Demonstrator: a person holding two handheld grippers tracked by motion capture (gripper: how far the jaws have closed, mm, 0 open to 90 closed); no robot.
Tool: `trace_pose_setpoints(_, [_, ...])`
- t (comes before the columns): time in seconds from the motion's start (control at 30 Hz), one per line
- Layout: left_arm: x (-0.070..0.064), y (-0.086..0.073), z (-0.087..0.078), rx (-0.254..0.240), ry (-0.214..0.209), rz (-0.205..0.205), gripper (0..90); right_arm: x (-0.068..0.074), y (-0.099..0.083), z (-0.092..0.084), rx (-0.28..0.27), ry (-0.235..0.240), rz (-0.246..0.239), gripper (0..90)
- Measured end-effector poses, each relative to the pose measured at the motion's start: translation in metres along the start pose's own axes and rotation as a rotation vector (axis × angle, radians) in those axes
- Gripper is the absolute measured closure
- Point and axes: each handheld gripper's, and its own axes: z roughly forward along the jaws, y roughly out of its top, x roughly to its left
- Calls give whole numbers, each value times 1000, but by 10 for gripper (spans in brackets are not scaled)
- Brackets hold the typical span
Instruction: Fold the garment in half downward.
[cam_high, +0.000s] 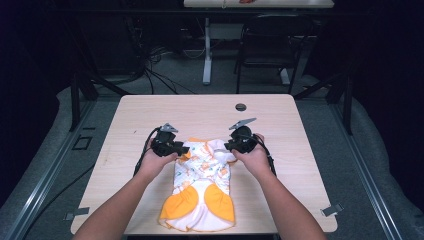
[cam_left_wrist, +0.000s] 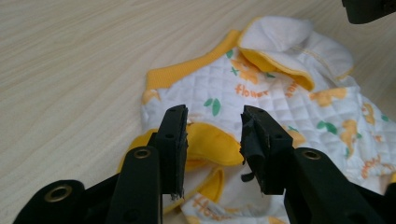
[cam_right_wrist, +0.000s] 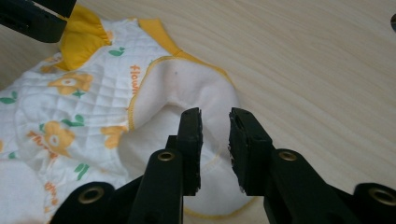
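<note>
A small quilted white garment with orange flower print and orange trim lies on the wooden table, its lower end toward the front edge. My left gripper is at its upper left corner. In the left gripper view the jaws stand apart over an orange cuff, which lies between them. My right gripper is at the upper right corner. In the right gripper view its jaws stand narrowly apart over a turned-up white flap with yellow stitching. I see no fabric pinched by either.
A round cable hole sits in the table's far side. Bare tabletop lies on both sides of the garment. Beyond the table are a white desk leg, a dark chair and floor cables.
</note>
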Motion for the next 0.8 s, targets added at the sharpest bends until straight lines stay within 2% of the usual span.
trace_pose_setpoints(0.13, [7,5,4,-4,25,-10,639,-3,6,7,14,-7,-10,771])
trace_pose_setpoints(0.27, [13,8,10,-32,37,-30,643,-5,9,16,24,-6,-33,771])
trace_pose_setpoints(0.43, [21,5,21,-14,66,-36,626,-4,11,29,38,-8,-52,757])
trace_pose_setpoints(0.47, [22,4,23,-11,70,-32,617,-4,11,32,30,-11,-38,753])
trace_pose_setpoints(0.53, [24,2,27,-8,65,-44,601,-4,11,38,42,-26,-54,748])
trace_pose_setpoints(0.6, [25,2,28,-3,70,-44,590,-4,10,41,56,-31,-51,743])
trace_pose_setpoints(0.63, [25,1,31,4,88,-41,589,-4,9,47,60,-50,-41,724])
trace_pose_setpoints(0.7, [27,-1,34,25,99,-40,581,-4,9,50,61,-56,-25,707])
trace_pose_setpoints(0.8, [28,-2,36,28,94,-48,567,-5,8,54,64,-53,-10,689])
